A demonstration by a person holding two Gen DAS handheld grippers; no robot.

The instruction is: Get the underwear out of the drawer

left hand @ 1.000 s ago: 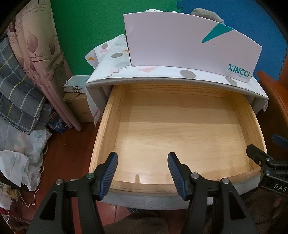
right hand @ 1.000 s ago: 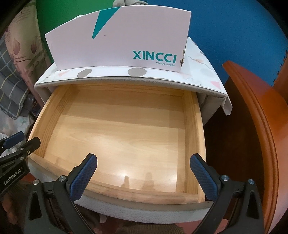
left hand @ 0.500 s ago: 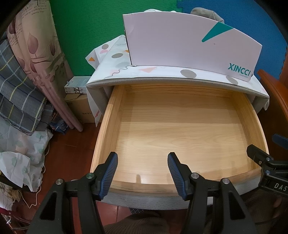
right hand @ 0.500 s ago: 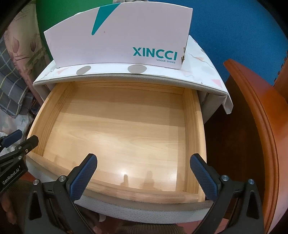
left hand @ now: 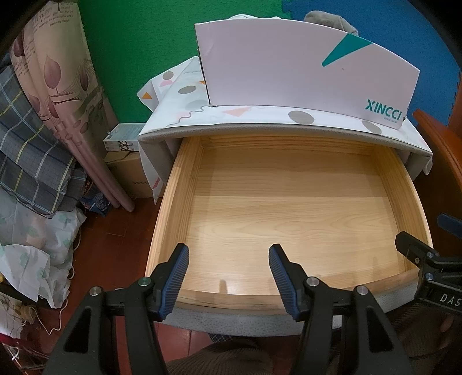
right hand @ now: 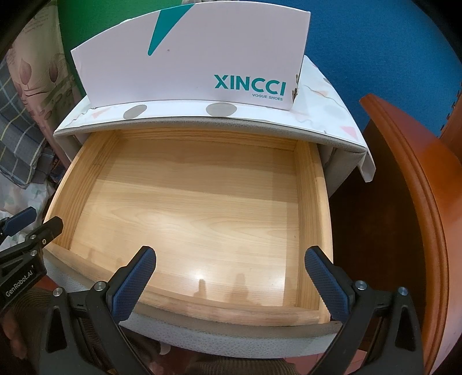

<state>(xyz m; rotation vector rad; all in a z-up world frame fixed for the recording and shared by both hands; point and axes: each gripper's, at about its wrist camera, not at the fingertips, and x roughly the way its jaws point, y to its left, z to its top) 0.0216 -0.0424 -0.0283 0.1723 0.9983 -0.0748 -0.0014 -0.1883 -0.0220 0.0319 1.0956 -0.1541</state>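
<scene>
Drawer (left hand: 288,202): pulled out, pale wood floor and walls in full view, grey padded front at the near edge.

Underwear: cannot tell where. Only bare wood showing inside drawer in both views. Lump of grey fabric (left hand: 332,20) peeking over the top of the shoe box, behind drawer; too little visible to say what it is.

Left gripper (left hand: 228,251): jaws parted about halfway, nothing between the blue pads, touching nothing. Hanging above drawer's front edge, left of its middle, tilted down into drawer.

Right gripper (right hand: 230,252): jaws spread wide, wider than the left, nothing between the pads, touching nothing. Above drawer's front edge, toward its right side, also tilted down into drawer. Just beside the other gripper, not touching.

Shoe box (left hand: 288,66): white with teal triangle and "XINCCI" print, standing on the cabinet top directly above the back of drawer.

Patterned cloth (left hand: 184,95): white with grey dots and pink triangles, spread under the box, draped over the cabinet top and hanging down left of drawer.

Left of drawer, on the floor: cardboard box (left hand: 130,173) with a small printed carton on it, then a pink leaf-print curtain (left hand: 57,86) and folded plaid fabric (left hand: 26,144) further out.

Right of drawer: orange-brown wooden furniture (right hand: 418,202), near but apart.

Behind drawer: green wall (left hand: 138,43) on the left, blue wall (right hand: 375,43) on the right.

In front of drawer, below both grippers: olive-brown clothing (left hand: 231,357) of the person.
</scene>
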